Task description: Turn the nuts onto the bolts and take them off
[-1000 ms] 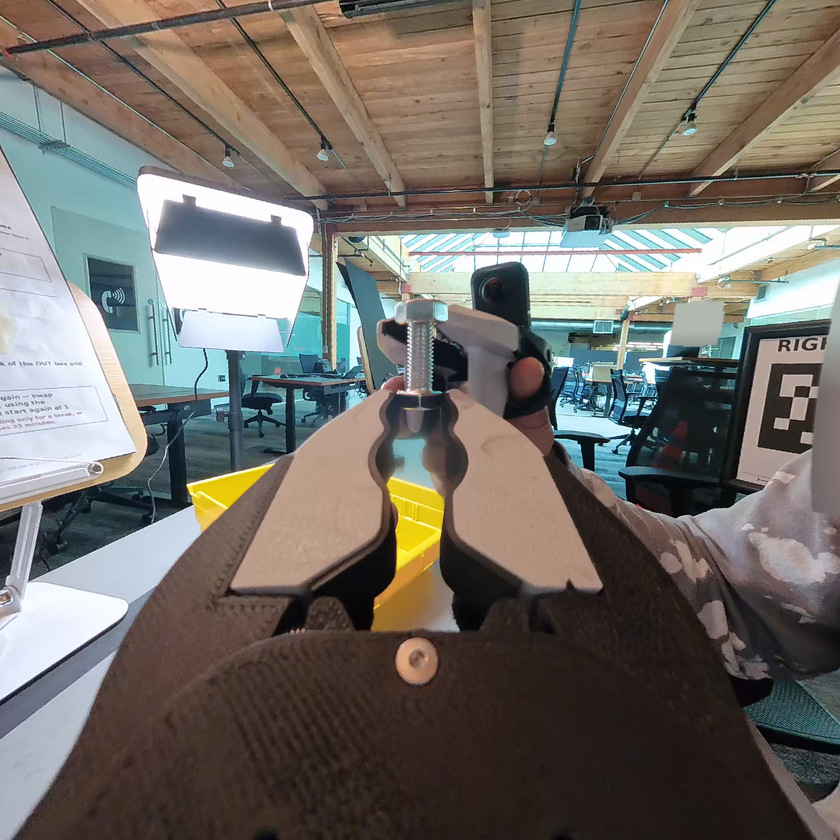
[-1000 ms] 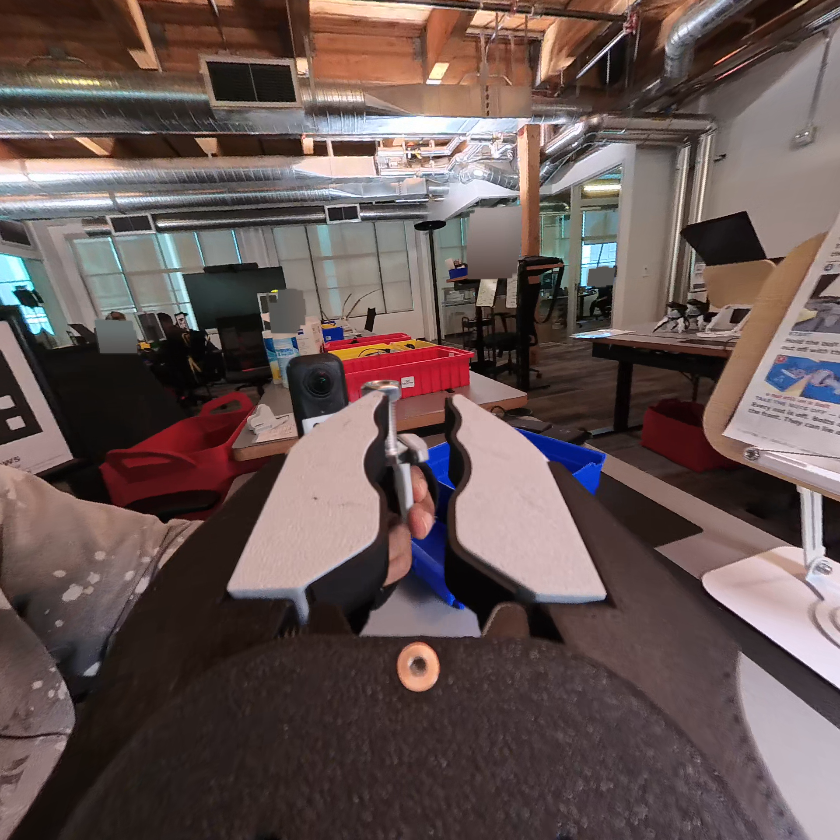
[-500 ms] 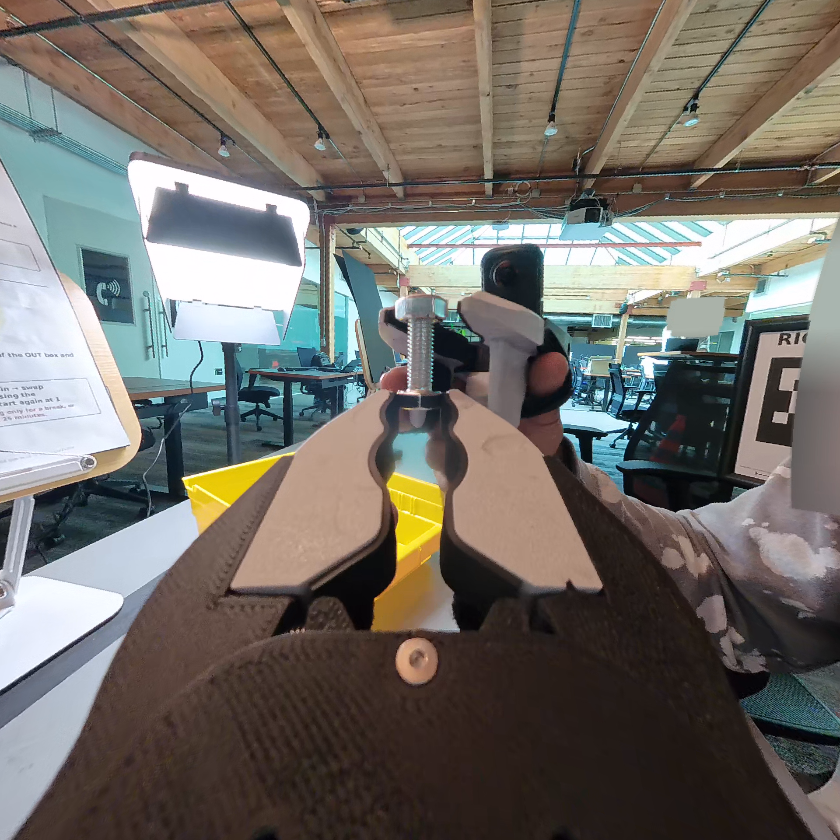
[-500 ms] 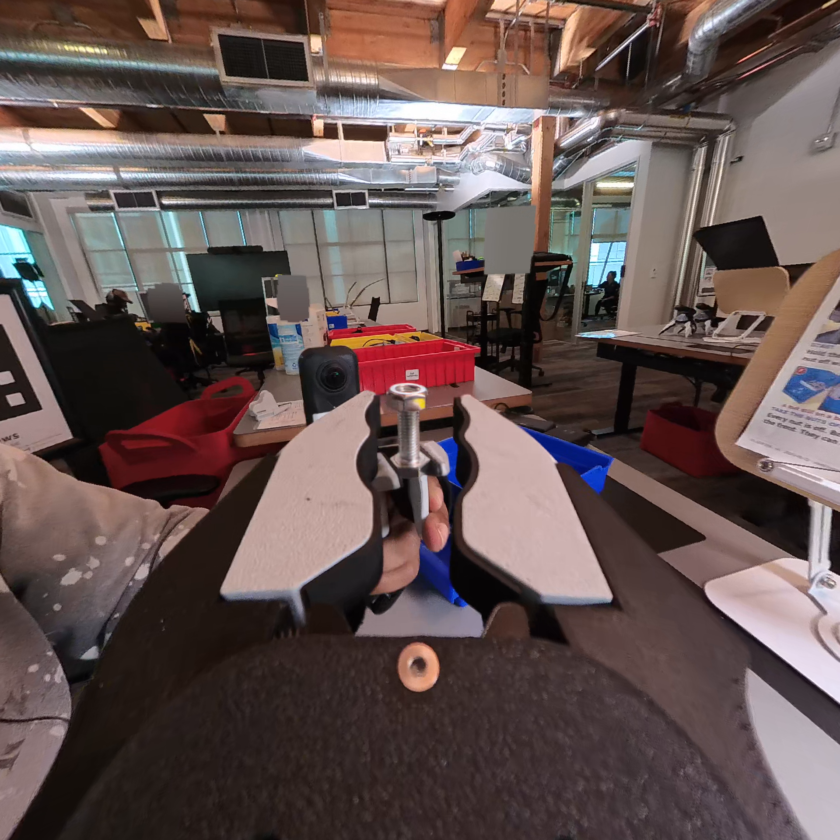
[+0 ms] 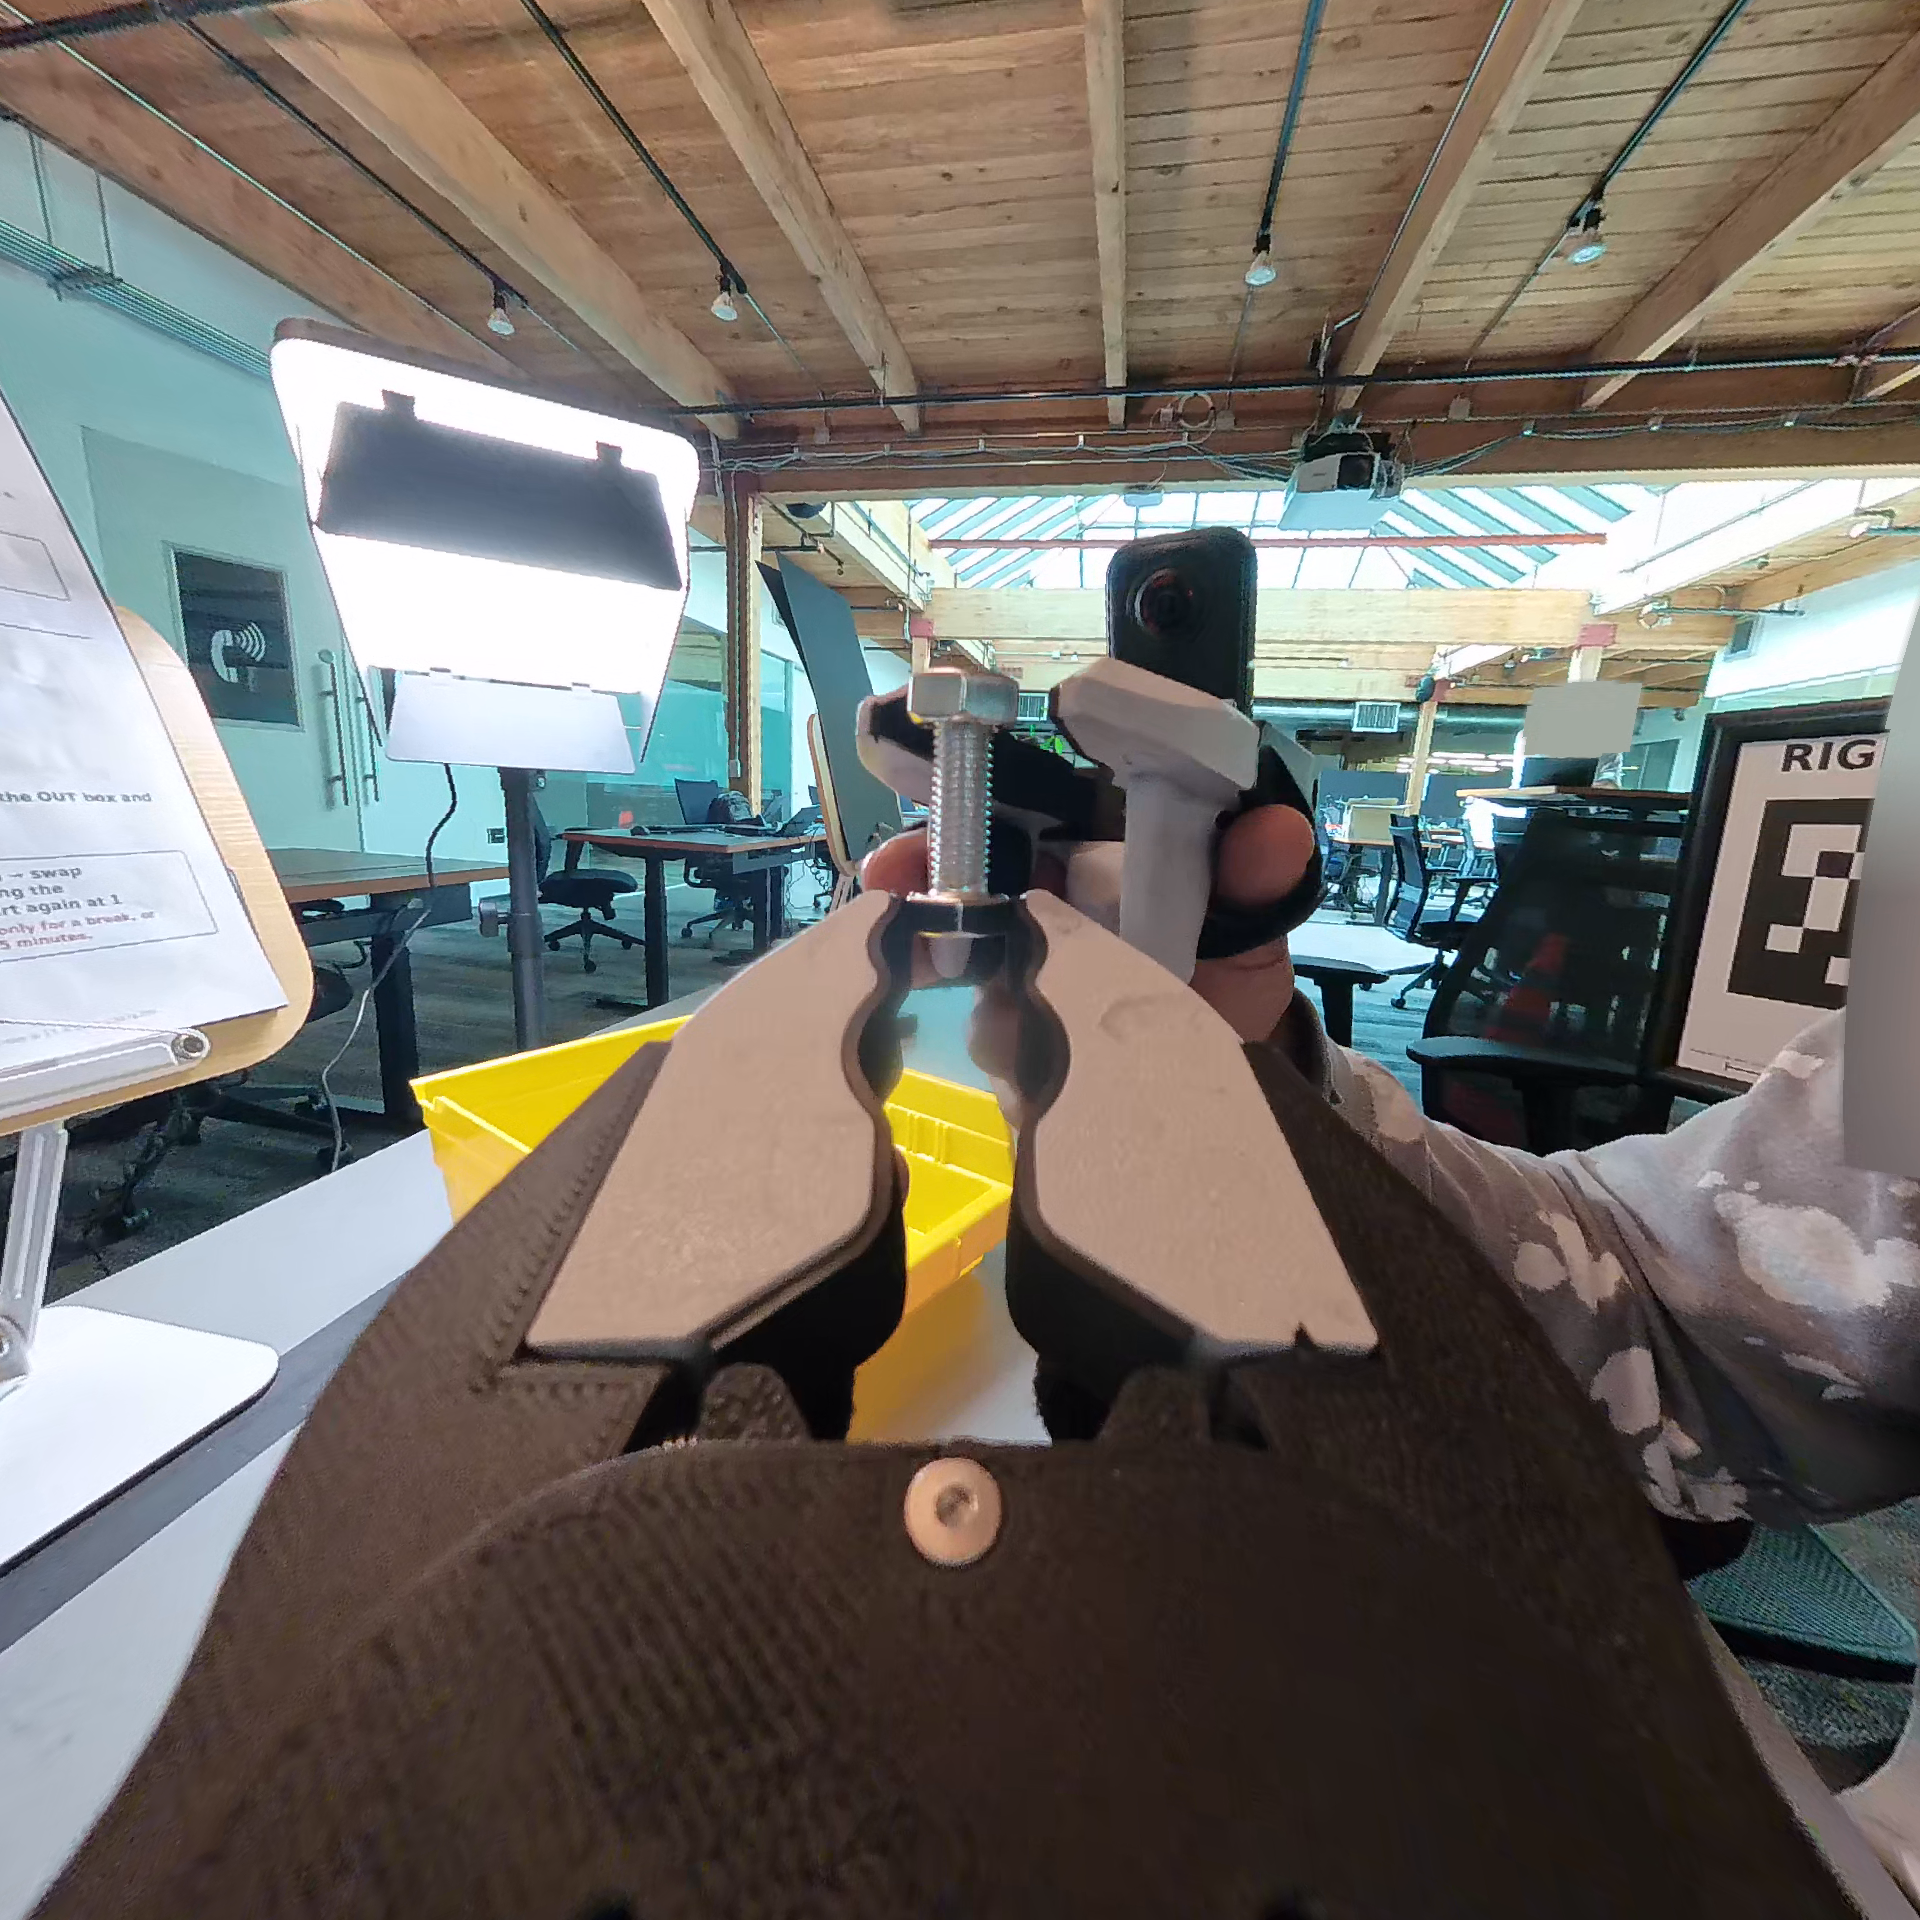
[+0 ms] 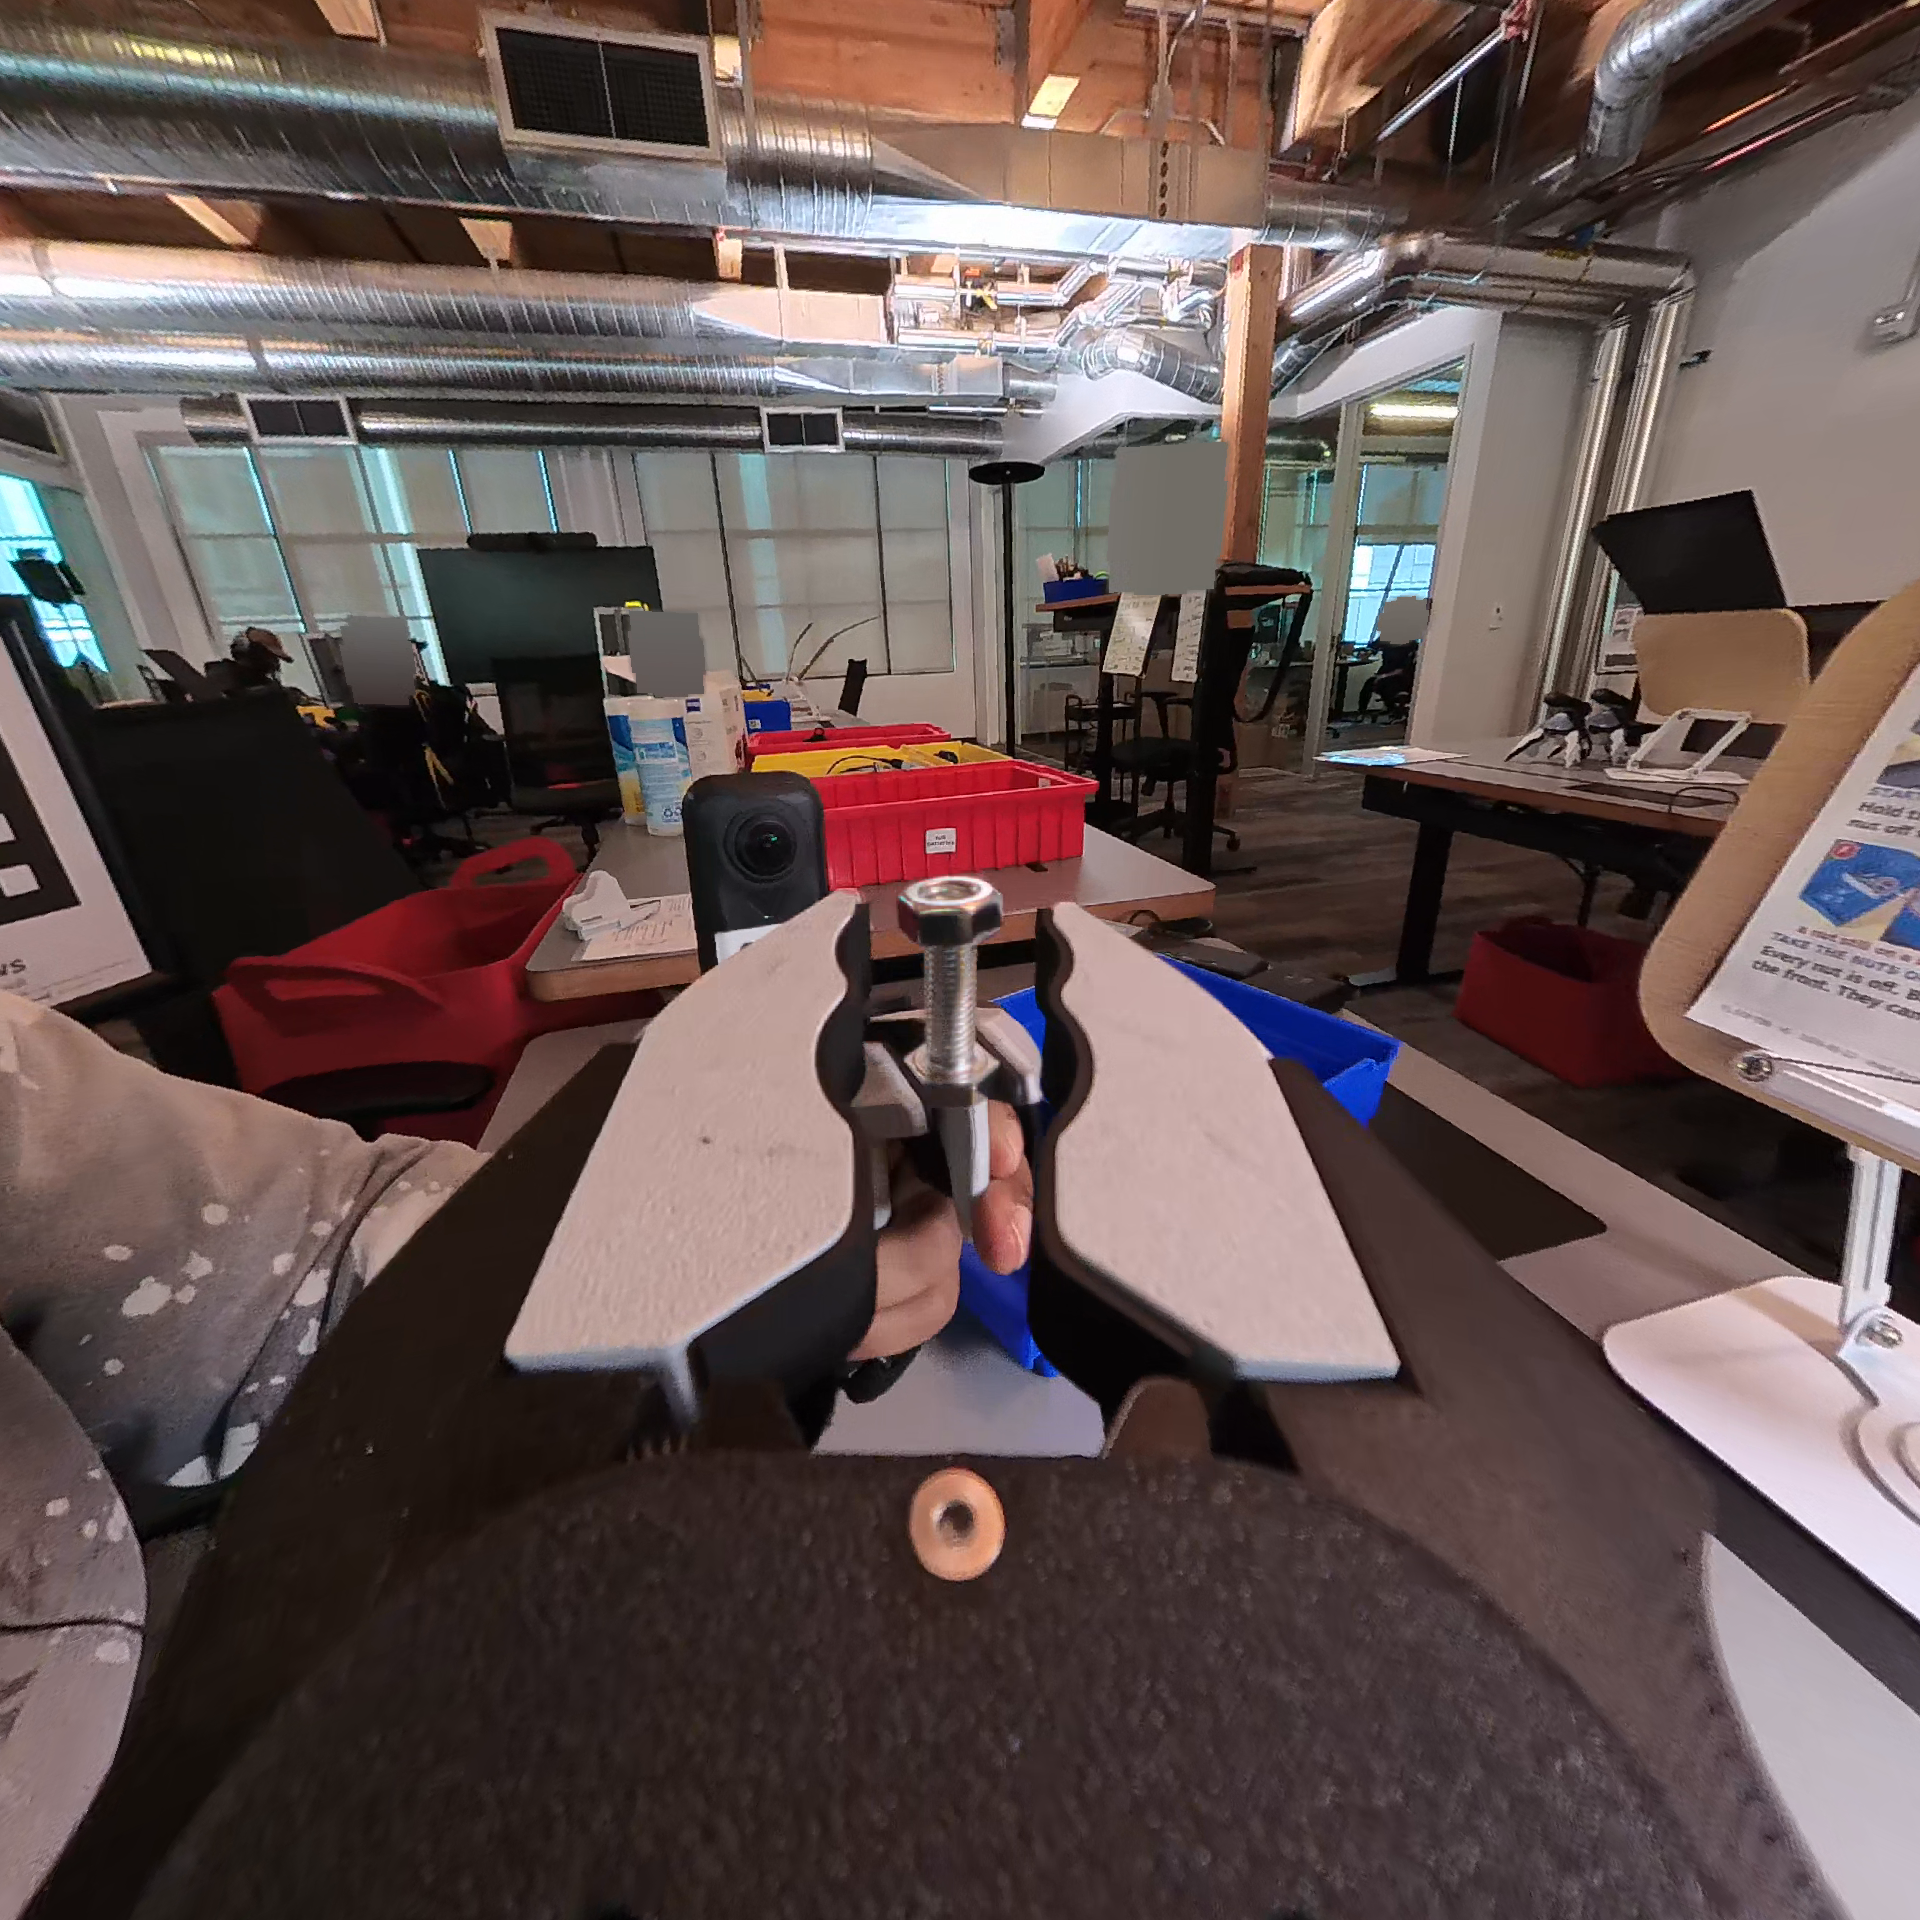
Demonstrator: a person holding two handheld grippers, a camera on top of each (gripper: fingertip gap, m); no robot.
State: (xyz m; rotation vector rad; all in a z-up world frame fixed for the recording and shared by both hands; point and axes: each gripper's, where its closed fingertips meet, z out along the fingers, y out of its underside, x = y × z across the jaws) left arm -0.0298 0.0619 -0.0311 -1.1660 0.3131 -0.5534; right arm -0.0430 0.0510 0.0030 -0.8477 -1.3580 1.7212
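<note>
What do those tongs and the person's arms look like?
Each tongs, left and right, has two flat pale-grey fingers with wavy black inner edges on a ribbed dark body, with a small black camera on top. The sleeve is grey with white splotches.

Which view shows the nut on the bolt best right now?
The left wrist view: the nut sits clamped at that hand-held gripper's tips, bolt rising from it. The right wrist view shows it smaller, between open fingers.
</note>
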